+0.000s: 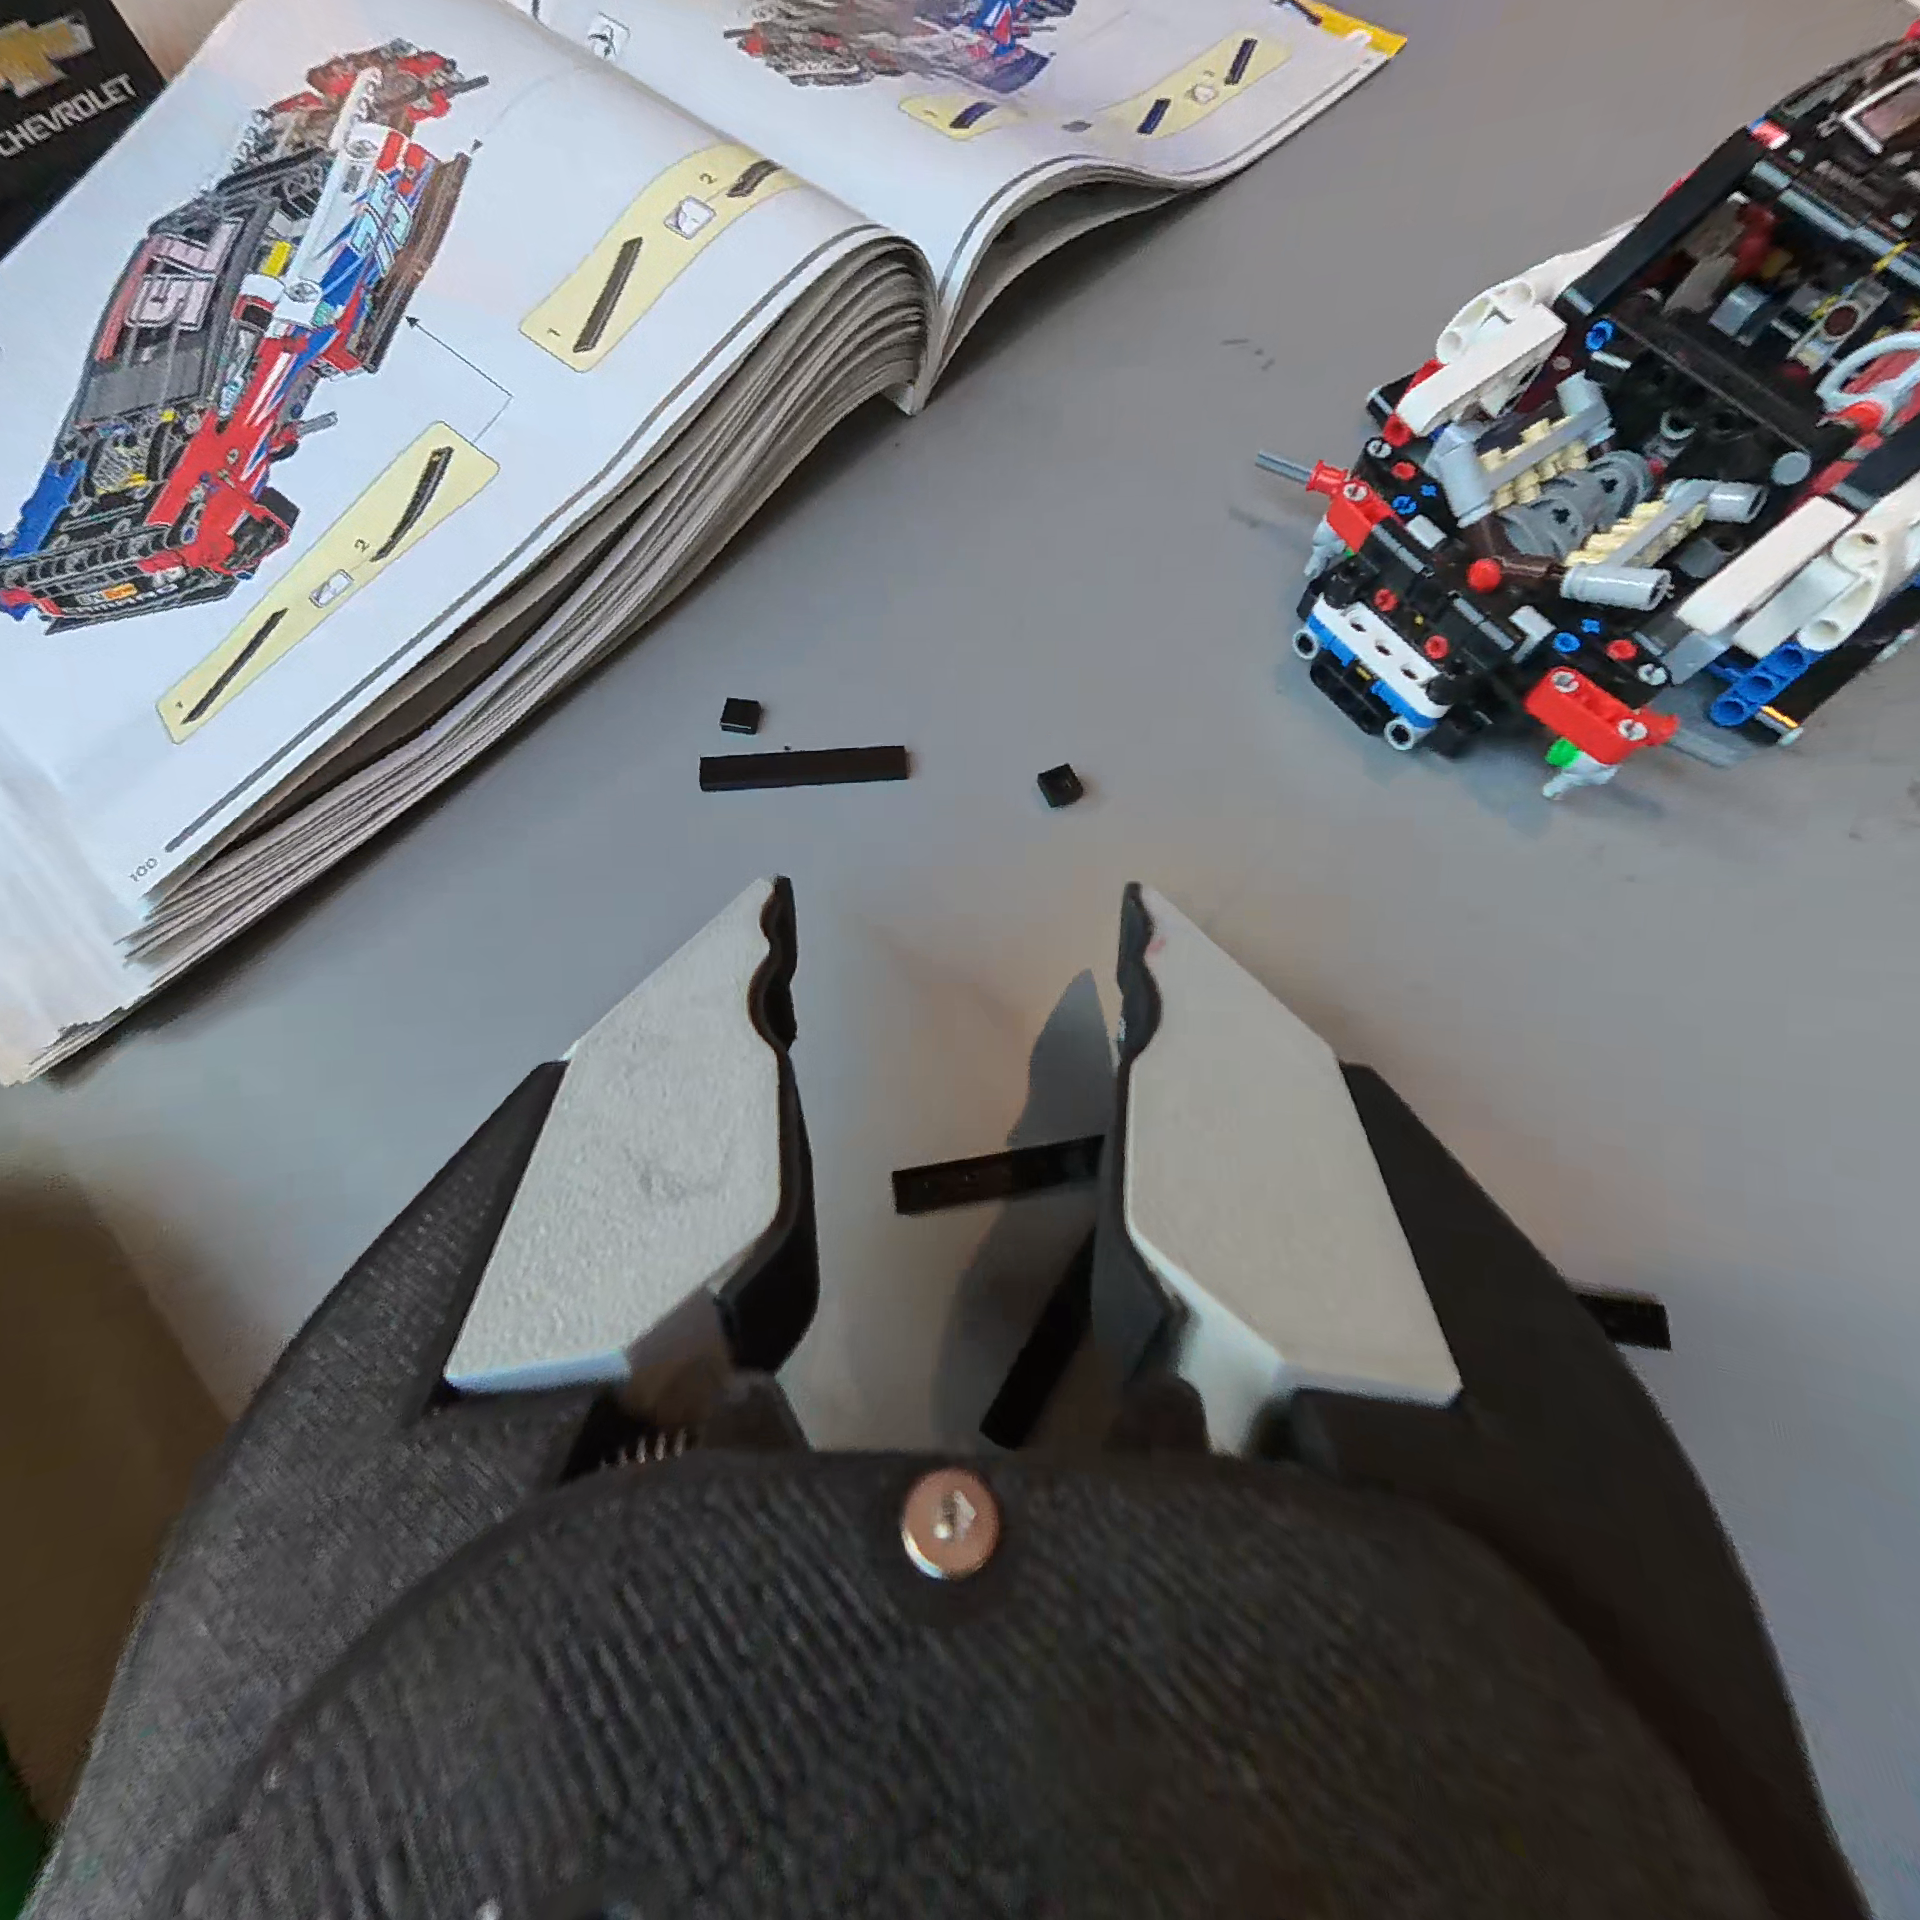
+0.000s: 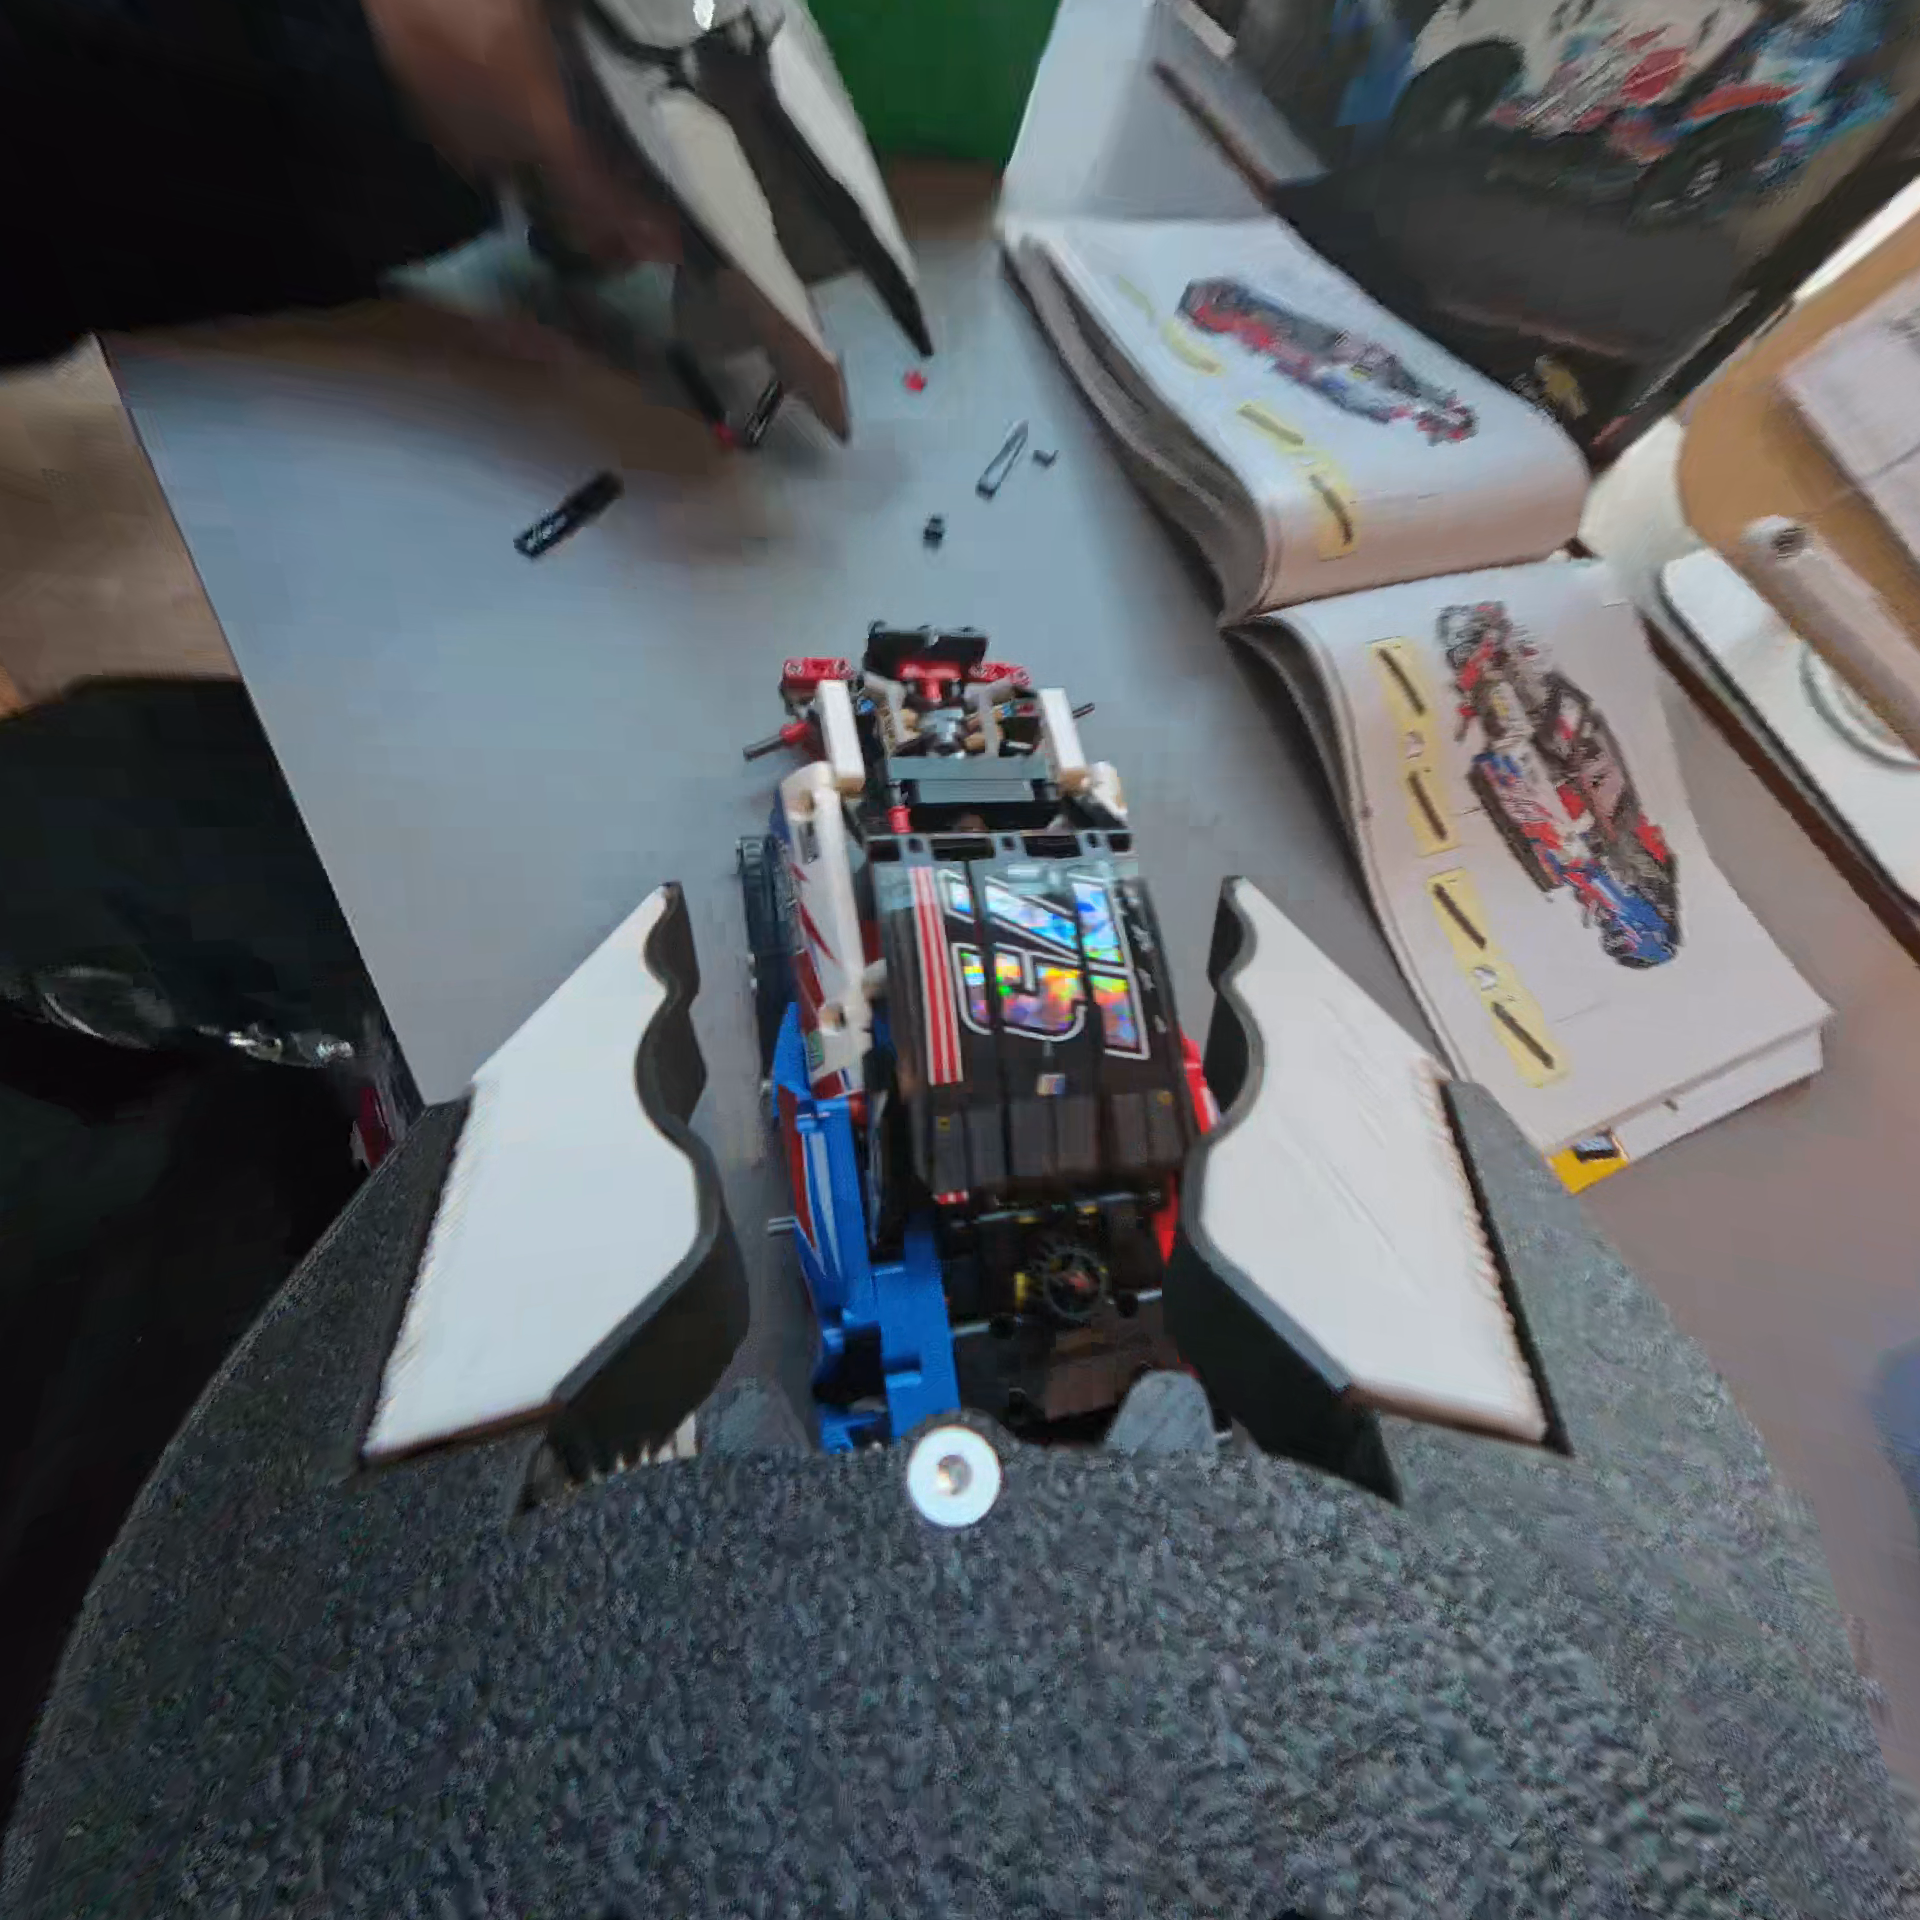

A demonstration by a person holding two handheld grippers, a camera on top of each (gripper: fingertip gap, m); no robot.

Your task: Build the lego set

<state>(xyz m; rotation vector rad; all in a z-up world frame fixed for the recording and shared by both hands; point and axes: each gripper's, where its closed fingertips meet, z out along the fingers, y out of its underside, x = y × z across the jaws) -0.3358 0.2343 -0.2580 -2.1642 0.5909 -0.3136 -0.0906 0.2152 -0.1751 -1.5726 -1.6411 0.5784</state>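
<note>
— Left wrist view: the left tongs (image 1: 956, 894) hang spread and empty; a black strip (image 1: 997, 1174) lies crosswise between them, on the tabletop (image 1: 1351, 987).
— And the right tongs (image 2: 951, 904)?
— Spread, straddling the car model (image 2: 997, 997) lengthwise; left is nearer the strip.

Left gripper (image 1: 956, 904) open over grey table (image 1: 1143, 727), black strip (image 1: 995, 1172) lying between its fingers, another strip (image 1: 802, 769) ahead, manual (image 1: 520, 364) far left, car (image 1: 1662, 499) far right.
</note>
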